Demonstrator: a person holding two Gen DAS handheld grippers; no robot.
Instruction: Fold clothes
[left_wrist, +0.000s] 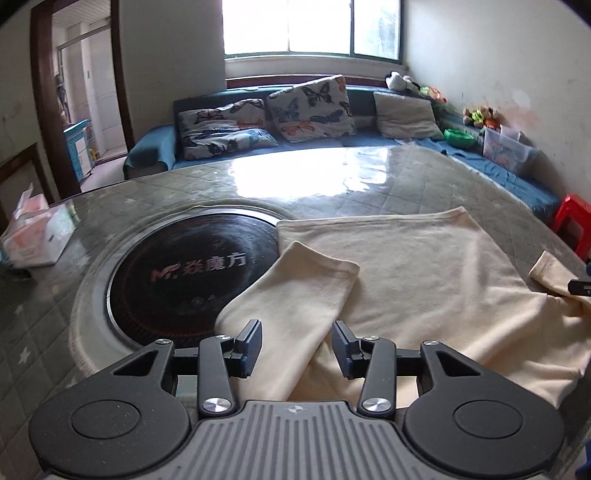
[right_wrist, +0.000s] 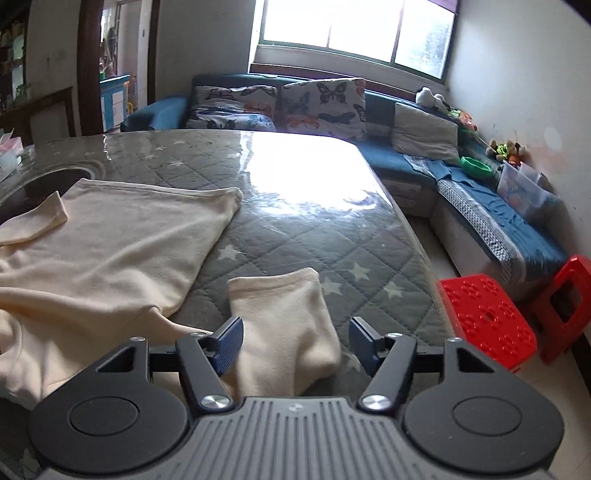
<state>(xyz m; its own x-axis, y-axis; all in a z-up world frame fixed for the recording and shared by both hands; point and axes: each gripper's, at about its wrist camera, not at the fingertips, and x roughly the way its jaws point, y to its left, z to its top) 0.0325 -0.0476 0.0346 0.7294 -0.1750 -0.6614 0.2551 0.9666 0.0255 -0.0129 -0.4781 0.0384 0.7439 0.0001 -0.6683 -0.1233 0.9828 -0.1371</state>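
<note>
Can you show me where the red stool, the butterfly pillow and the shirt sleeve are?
red stool (right_wrist: 487, 314), right wrist view, on its dotted top.
butterfly pillow (left_wrist: 310, 109), left wrist view, on its front face.
shirt sleeve (right_wrist: 284, 325), right wrist view, mid-sleeve.

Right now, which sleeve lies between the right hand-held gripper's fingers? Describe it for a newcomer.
On the quilted, star-patterned table lies a cream shirt. Its near sleeve runs between the open fingers of the right hand-held gripper. Unlike the other sleeve, folded over the body, it lies directly on the table.
</note>
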